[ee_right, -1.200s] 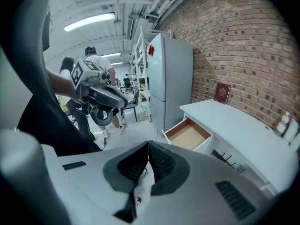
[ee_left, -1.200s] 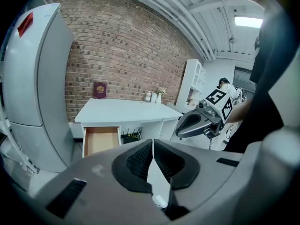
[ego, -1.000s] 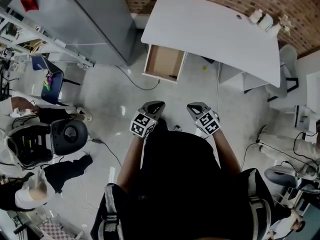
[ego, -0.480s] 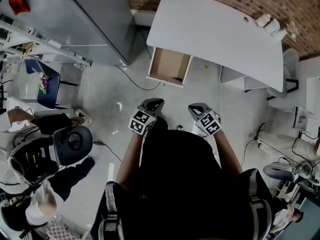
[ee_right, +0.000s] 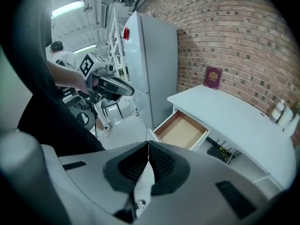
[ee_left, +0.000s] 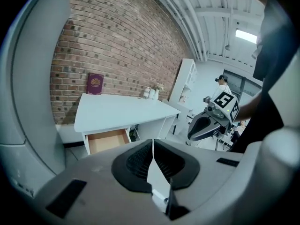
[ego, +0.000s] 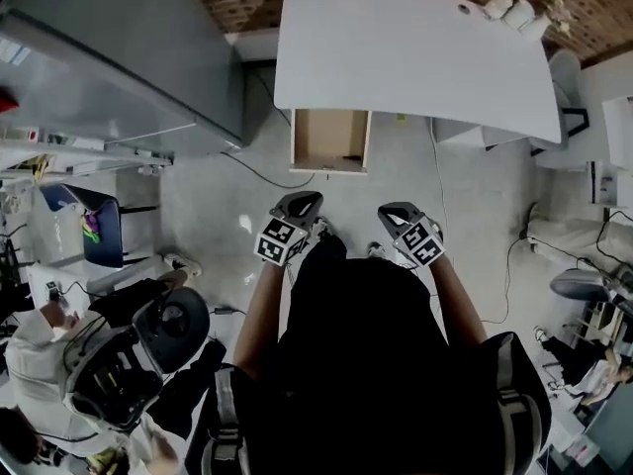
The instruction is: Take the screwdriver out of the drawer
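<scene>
The open wooden drawer (ego: 329, 139) hangs out from under the white desk (ego: 415, 57), ahead of me across the floor. A small dark thing (ego: 348, 157) lies near the drawer's front edge, too small to tell as the screwdriver. My left gripper (ego: 302, 204) and right gripper (ego: 393, 212) are held close to my body, well short of the drawer, both shut with nothing between the jaws. In the left gripper view the drawer (ee_left: 108, 140) shows its bare wooden inside beyond the left gripper (ee_left: 152, 145). The right gripper view shows the drawer (ee_right: 182, 130) past the right gripper (ee_right: 148, 147).
A grey fridge (ego: 119, 57) stands left of the desk, with a cable (ego: 259, 166) on the floor beside it. A maroon book (ee_left: 95, 84) leans on the brick wall. A person in white (ego: 40, 334) sits at the lower left by a black chair (ego: 173, 330).
The head view has swung so the desk and drawer now lie square ahead. Both grippers stay shut near my body. The seated person and chair have slid down the left side.
</scene>
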Tool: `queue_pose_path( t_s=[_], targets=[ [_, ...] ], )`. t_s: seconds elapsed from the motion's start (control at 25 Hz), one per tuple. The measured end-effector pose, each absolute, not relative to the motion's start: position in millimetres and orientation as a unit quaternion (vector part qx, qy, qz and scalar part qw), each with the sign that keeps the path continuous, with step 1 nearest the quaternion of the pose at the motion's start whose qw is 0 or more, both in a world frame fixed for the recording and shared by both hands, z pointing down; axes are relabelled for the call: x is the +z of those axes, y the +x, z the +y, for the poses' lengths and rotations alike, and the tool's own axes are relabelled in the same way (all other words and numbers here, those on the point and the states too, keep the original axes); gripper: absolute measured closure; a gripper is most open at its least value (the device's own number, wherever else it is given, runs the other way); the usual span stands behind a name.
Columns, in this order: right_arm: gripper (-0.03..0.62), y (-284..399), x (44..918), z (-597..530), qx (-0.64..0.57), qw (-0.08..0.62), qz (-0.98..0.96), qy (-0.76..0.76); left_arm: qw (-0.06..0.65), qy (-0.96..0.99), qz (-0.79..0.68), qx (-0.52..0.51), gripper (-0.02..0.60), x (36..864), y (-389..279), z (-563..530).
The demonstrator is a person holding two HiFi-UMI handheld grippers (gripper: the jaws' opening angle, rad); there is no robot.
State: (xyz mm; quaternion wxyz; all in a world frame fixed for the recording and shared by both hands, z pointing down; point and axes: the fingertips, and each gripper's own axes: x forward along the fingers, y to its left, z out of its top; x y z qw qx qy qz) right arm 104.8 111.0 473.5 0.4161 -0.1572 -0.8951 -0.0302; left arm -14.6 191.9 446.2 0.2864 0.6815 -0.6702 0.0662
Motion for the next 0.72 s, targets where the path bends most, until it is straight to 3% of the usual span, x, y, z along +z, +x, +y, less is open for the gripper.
queue_pose_path(
  t_s=[0.72],
  targets=[
    [0.536, 92, 517, 107, 0.06, 0.408, -0.911, -0.013, 0.299, 0.777, -0.532, 0.156, 0.561, 503, -47, 137]
  ],
)
